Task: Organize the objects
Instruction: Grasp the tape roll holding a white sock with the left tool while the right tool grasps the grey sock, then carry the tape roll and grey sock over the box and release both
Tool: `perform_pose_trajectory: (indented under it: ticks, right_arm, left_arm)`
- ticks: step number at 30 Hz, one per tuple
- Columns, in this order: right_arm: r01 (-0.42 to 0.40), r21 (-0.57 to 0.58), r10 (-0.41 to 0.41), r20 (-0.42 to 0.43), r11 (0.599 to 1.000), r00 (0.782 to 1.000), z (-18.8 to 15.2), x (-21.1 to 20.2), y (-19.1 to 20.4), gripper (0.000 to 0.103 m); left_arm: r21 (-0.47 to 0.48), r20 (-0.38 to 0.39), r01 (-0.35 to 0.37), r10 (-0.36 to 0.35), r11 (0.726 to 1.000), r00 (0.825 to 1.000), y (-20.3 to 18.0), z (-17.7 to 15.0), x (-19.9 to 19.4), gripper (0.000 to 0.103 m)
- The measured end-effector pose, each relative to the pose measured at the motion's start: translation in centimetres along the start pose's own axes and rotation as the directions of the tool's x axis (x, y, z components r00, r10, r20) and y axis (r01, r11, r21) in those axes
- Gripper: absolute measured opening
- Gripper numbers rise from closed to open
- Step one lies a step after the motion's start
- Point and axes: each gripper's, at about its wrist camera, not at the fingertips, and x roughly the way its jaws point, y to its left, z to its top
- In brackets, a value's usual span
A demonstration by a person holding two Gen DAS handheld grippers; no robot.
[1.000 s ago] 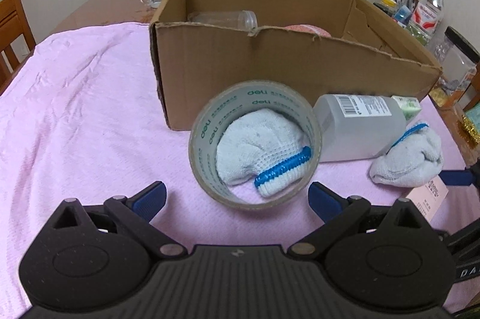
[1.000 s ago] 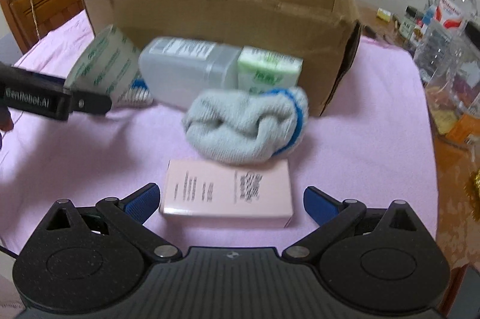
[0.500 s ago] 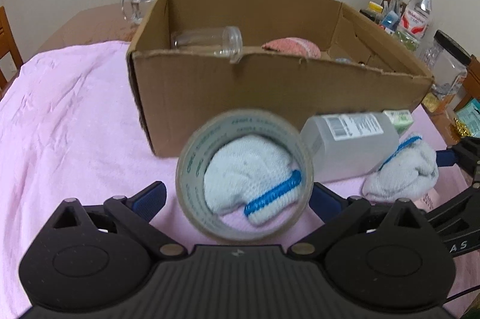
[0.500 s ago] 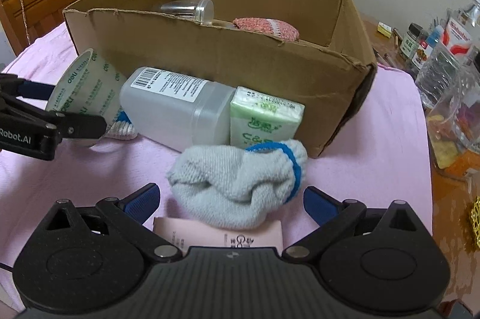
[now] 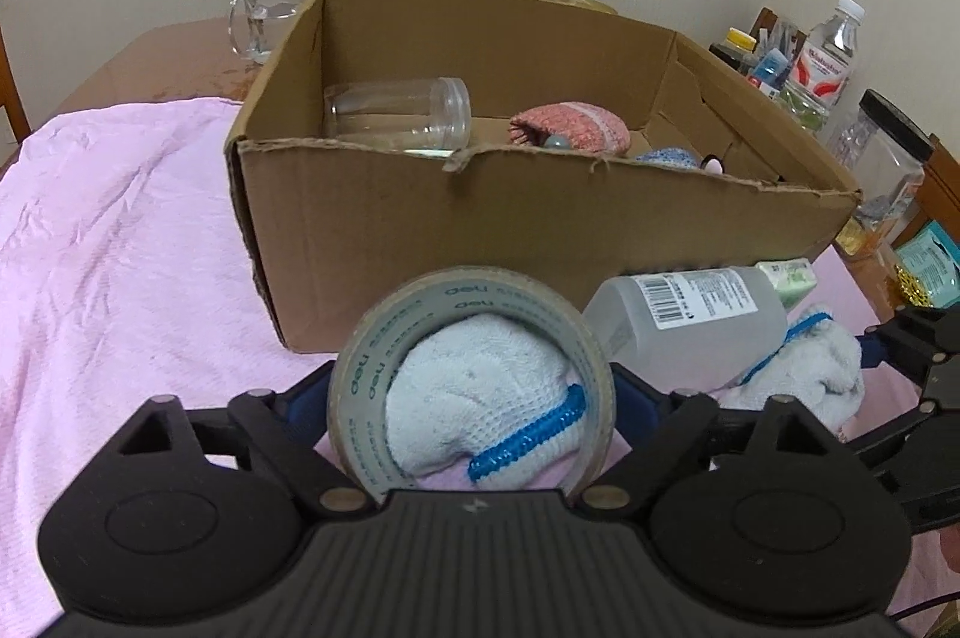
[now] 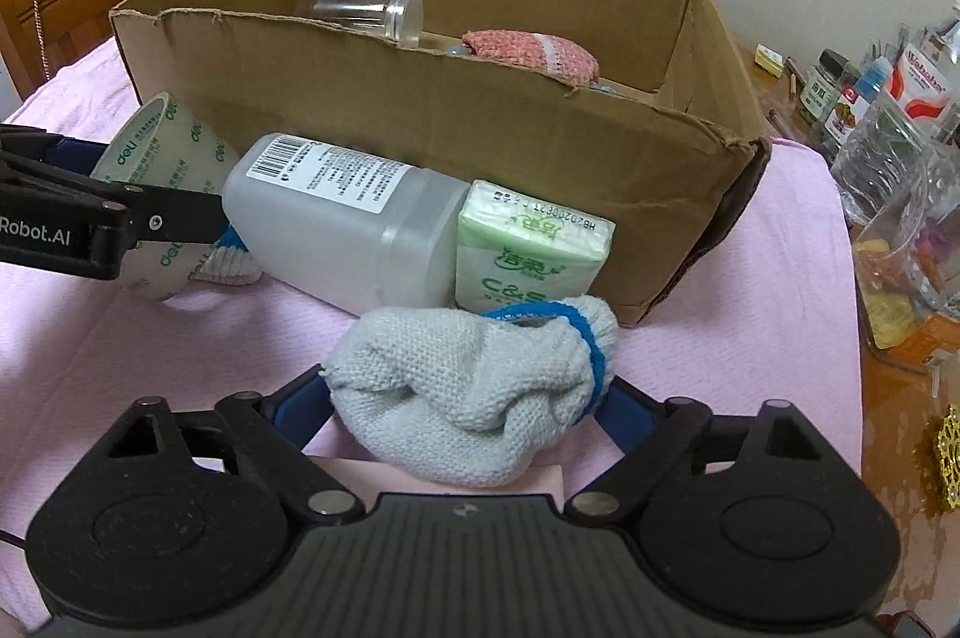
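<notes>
Partly done: clear plastic jar (image 5: 399,115) and pink knitted pouch (image 5: 570,134) inside brown cardboard box (image 5: 420,230). Left gripper (image 5: 471,398) closing around clear tape roll (image 5: 471,380), right gripper (image 6: 465,410) around grey knitted glove (image 6: 474,392); firm grip on either impossible to tell. Translucent bottle (image 6: 342,218), green tissue pack (image 6: 528,248) left outside.

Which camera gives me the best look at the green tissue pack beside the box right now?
The right wrist view: the green tissue pack sits in full view there, label legible, between the plastic bottle and the cardboard box, behind the rolled sock. The left wrist view shows only its far end past the bottle.
</notes>
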Motion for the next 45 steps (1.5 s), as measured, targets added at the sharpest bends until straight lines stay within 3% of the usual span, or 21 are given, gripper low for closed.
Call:
perform_pose_trajectory:
  ticks: [13,26,32,38,45]
  right_arm:
    - [-0.011,0.051,0.013,-0.032,0.999,0.999,0.5,-0.4,-0.4,0.088]
    - [-0.013,0.121,0.021,-0.059,0.993,0.998,1.5,-2.1,-1.3,0.087]
    - [-0.033,0.143,0.040,-0.048,0.989,0.998,2.3,-3.8,-2.0,0.087]
    - [-0.034,0.091,0.035,-0.016,0.995,0.999,3.8,-6.6,-2.3,0.087]
    - [-0.062,0.058,0.057,0.085,0.996,0.995,7.1,-9.9,-3.4,0.087]
  left_arm:
    - [0.045,-0.069,-0.005,0.008,0.999,0.998,-0.3,1.1,0.0,0.088]
    - [0.134,-0.131,0.051,-0.033,0.990,0.991,-0.6,2.6,-1.6,0.088]
    - [0.180,-0.136,0.079,-0.054,0.980,0.989,-1.0,3.9,-3.3,0.088]
    - [0.241,-0.154,0.112,-0.075,0.964,0.985,-1.6,6.0,-5.2,0.088]
    - [0.315,-0.109,0.125,-0.095,0.941,0.989,-2.6,9.9,-7.0,0.088]
